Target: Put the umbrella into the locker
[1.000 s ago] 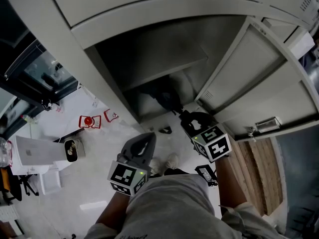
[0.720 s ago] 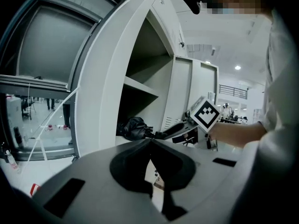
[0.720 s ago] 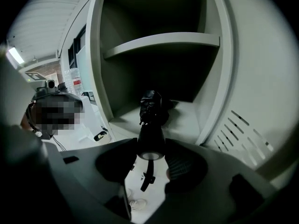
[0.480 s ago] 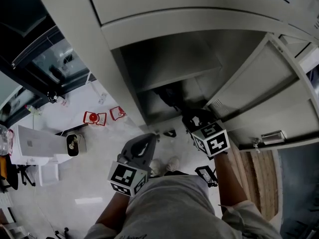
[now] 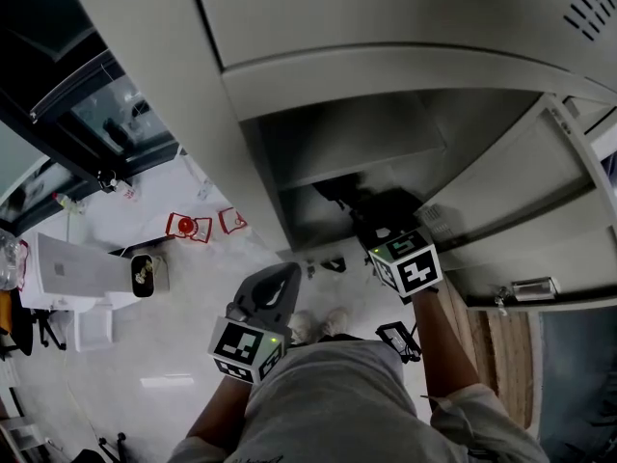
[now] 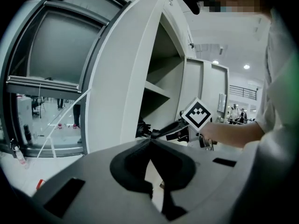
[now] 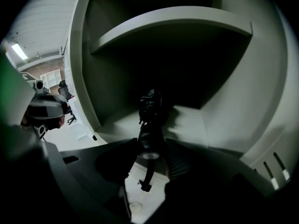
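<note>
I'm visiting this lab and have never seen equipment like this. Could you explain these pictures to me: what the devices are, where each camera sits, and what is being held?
There is no robot here: a person holds a hand-held gripper in each hand. The black-and-white patterned cube is part of a gripper. One picture comes from a camera on the person's head, looking steeply down. The other two come from cameras riding on the grippers, each looking along its own fingers. The right gripper is closed on a black folded umbrella, whose far end reaches into the open grey metal locker, below its shelf. The left gripper holds nothing; its fingers are together, and it is outside the locker.
</note>
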Tool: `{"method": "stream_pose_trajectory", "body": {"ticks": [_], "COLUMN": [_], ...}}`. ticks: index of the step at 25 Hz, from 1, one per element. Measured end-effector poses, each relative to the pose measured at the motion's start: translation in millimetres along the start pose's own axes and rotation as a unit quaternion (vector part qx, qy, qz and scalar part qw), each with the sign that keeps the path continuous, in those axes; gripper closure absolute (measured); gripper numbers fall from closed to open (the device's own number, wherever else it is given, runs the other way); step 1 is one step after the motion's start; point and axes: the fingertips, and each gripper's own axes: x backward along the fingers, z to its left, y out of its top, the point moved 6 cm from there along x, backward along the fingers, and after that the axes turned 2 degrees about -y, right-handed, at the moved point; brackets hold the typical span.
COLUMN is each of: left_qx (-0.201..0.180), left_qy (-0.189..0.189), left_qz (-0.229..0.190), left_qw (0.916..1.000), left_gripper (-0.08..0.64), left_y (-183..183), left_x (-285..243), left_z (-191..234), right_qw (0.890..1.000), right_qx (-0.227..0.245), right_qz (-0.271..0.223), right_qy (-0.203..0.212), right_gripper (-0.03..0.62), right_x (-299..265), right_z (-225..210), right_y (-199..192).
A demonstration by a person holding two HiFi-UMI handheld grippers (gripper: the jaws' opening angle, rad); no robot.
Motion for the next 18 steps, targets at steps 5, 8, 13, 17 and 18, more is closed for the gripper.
{"method": "stream_pose_trajectory", "body": {"ticks": [5,8,13,17,18], "left_qx": [0.004,0.004,0.004,0.007,0.008], "left_qy": [0.011,0.014,0.016,0.023,0.024], "left_qz": [-0.001,-0.002,-0.004,-0.003,-0.003], "left_qw": [0.9999,0.9999,0.9999,0.9997,0.9997], "left_gripper": [0.546,0.546,0.546,0.546,0.546], "left_y": [0.3,1.7,2.4,1.6,1.7], "left_x": [0.3,0.5,2.3,4.4,4.7], "left_z": [7.7,10.6,15.1,19.7,20.8], "right_qw": [1.0,1.0,1.0,1.0,1.0], "right_qx": [0.007,0.012,0.019,0.02,0.019], "right_qz": [-0.001,-0.001,0.0,0.006,0.009], "right_qy": [0.004,0.007,0.011,0.015,0.015], "right_gripper": [0.391,0.391,0.391,0.391,0.391], "right_x": [-13.4,-21.6,-37.1,-49.1,-51.5], "right_z": [-3.3,-4.6,-7.0,-9.1,-9.8], "right_y": [11.9,19.9,32.6,38.3,38.2]}}
